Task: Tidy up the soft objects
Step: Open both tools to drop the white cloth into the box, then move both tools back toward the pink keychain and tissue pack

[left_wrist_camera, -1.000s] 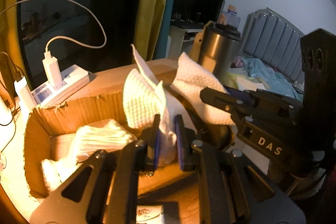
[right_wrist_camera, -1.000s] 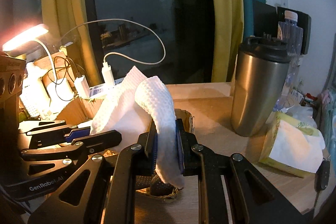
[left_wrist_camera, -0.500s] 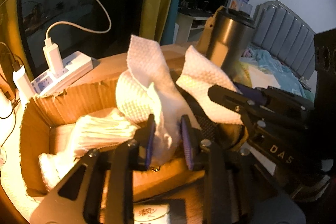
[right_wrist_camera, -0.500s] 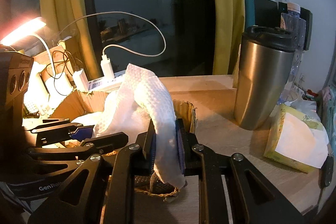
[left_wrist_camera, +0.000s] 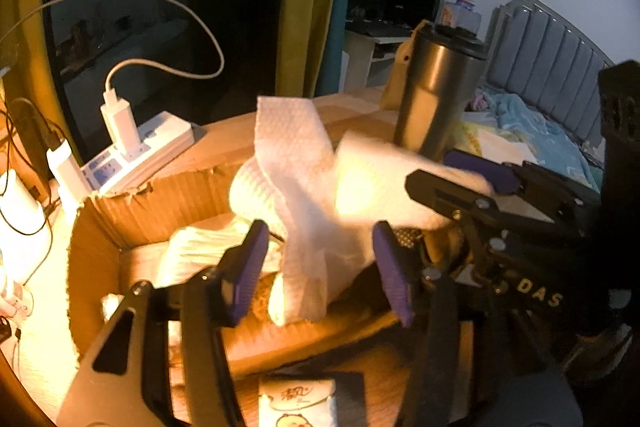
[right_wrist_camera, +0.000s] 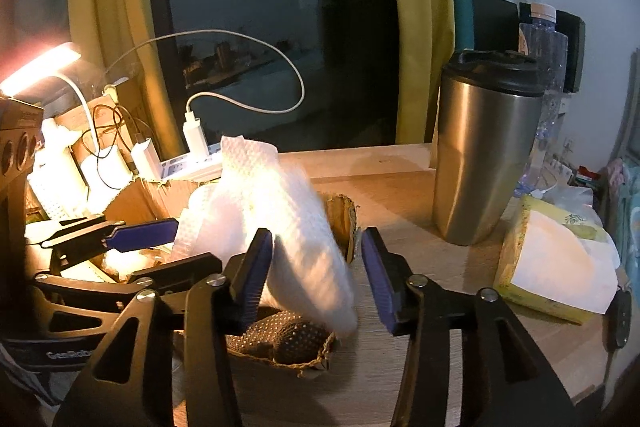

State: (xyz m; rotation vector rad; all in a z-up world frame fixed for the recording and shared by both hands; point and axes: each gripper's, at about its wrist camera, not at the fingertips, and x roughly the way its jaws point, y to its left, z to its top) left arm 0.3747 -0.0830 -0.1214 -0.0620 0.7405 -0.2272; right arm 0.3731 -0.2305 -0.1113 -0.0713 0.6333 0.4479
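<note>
at the far left of the right wrist view a lit lamp is seen above a clutter of chargers and cords. beside it a white power strip is laid along the desk edge, with a white charger plugged into it and a white cable looped up in front of the dark window. next to the strip an open cardboard box is set on the wooden desk, and folded white tissues are seen lying inside it.

the left gripper is held just above the box with its jaws spread wide, and nothing is pinched between its purple pads. the white paper towel is draped over the box's right rim, its lower end hanging between those pads; whether a pad is touched cannot be told. the towel's other end lies by the right gripper, whose jaws are likewise spread wide, with the blurred towel loose between them. a dark dotted glove is seen under the towel, in the box's torn near corner.

further right a steel tumbler with a black lid is stood upright on the desk, well apart from the box. a clear water bottle is placed behind it. at the far right a yellow tissue pack is laid flat.
</note>
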